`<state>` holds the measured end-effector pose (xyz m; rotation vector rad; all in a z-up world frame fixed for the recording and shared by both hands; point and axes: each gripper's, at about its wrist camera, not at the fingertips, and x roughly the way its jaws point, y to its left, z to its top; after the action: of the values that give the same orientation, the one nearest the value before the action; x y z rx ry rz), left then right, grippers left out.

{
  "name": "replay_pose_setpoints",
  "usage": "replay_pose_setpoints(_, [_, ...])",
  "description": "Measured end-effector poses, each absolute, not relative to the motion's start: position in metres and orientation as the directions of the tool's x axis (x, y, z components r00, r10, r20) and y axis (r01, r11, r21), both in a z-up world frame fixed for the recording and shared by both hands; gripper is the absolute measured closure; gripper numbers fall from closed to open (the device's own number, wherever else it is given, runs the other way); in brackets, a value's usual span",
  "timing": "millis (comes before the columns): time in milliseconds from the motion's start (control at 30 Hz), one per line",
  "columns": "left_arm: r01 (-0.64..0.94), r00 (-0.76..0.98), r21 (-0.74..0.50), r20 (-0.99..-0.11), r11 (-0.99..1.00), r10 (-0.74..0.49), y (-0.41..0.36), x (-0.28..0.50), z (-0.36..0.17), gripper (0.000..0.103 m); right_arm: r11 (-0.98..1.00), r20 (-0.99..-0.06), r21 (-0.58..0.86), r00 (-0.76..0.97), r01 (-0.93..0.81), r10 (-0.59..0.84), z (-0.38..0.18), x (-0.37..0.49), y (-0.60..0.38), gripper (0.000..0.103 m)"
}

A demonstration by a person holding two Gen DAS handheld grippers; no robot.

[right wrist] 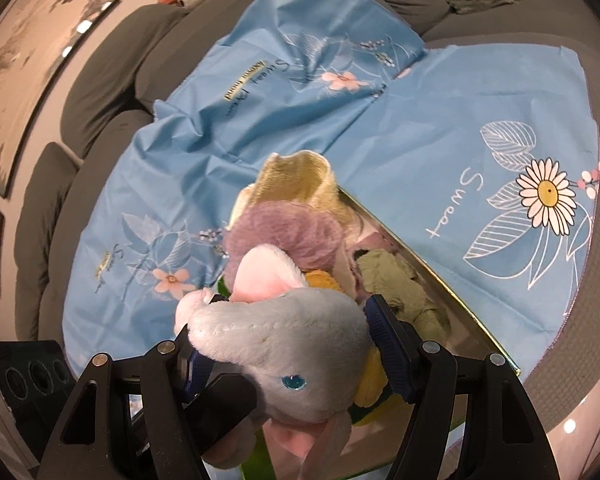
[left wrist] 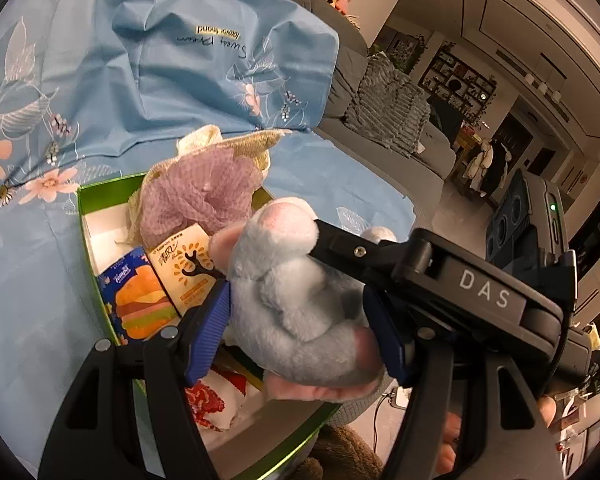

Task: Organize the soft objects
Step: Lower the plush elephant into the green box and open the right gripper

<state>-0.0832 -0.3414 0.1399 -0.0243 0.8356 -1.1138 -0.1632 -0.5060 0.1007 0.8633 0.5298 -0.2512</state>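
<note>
Both grippers clamp one grey plush elephant [left wrist: 296,296] above the green box [left wrist: 85,216]. The left hand-held gripper [left wrist: 300,320] pinches its body between narrow blue pads; the right hand-held gripper [right wrist: 288,344] grips its head. A purple mesh pouf [left wrist: 204,196] sits at eleven o'clock.

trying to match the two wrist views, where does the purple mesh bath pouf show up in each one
Left wrist view: the purple mesh bath pouf sits left of centre, in the far end of the green box, above the tissue packs.
Right wrist view: the pouf is at centre, just above the grey plush elephant.
Shared landmark: the yellow towel bunched right behind the pouf in both views.
</note>
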Motion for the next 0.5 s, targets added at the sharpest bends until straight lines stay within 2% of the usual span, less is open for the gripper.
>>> replay_pose_setpoints(500, [0.738,0.102,-0.483,-0.611,0.472,-0.785,-0.345,-0.068,0.116,0.039,0.617,-0.638,0.595,0.769,0.516,-0.028,0.086,-0.152,-0.511,0.031])
